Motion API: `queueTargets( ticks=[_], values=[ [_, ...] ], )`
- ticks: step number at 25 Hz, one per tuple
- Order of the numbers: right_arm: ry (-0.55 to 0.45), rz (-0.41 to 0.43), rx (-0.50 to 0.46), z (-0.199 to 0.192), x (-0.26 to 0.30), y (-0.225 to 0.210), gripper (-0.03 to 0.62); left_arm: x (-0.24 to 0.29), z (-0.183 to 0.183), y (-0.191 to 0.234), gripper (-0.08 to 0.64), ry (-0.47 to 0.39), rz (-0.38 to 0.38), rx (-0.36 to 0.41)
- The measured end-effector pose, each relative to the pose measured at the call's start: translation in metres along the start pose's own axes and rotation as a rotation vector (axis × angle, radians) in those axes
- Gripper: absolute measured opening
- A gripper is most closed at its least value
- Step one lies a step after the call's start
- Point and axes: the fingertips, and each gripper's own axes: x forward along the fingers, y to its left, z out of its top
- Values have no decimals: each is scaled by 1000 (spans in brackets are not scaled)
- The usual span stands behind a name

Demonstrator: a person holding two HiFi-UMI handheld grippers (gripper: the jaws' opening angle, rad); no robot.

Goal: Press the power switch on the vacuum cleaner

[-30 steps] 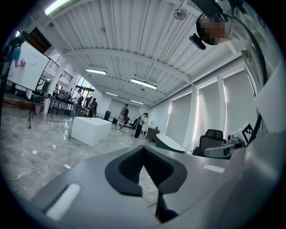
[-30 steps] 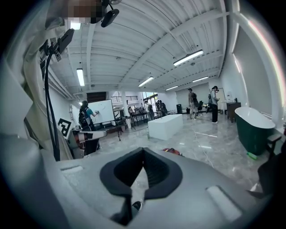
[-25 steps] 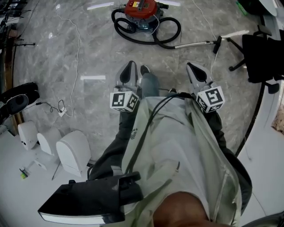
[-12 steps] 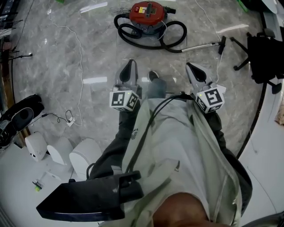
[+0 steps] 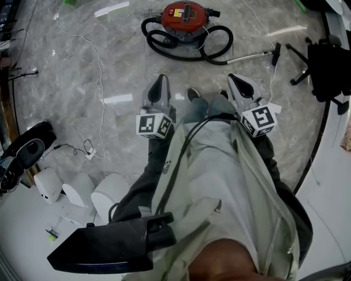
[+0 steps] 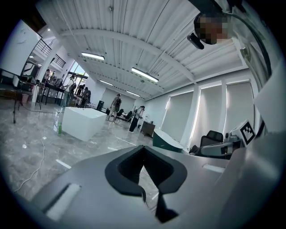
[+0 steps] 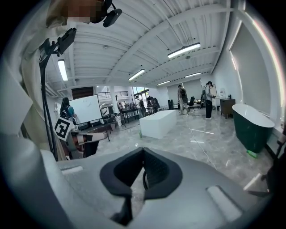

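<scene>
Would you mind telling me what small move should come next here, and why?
Probably a step forward toward the red vacuum cleaner. It sits on the floor well ahead of the left gripper and the right gripper. Both have their jaws shut and empty, and look too far away to press its switch.

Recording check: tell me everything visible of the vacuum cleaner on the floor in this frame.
The vacuum cleaner is a squat red canister with a dark top panel and a yellowish label. It stands upright on the grey marble floor ahead of the person. Its black hose loops round the body and leads to a silver wand lying flat to the right, ending in a black fitting. The switch is too small to make out. Only the floor touches it.
</scene>
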Motion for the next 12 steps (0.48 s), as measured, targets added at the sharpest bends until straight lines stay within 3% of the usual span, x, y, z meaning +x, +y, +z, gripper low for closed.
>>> queueTargets(
  ticks=[7,12],
  values=[
    [2,58,-20,9,32,-10,2,10,4,12,5,-20,48,-6],
    [-15,122,-36,29,72,-32,2,32,31,28,6,-69,111,21]
  ],
)
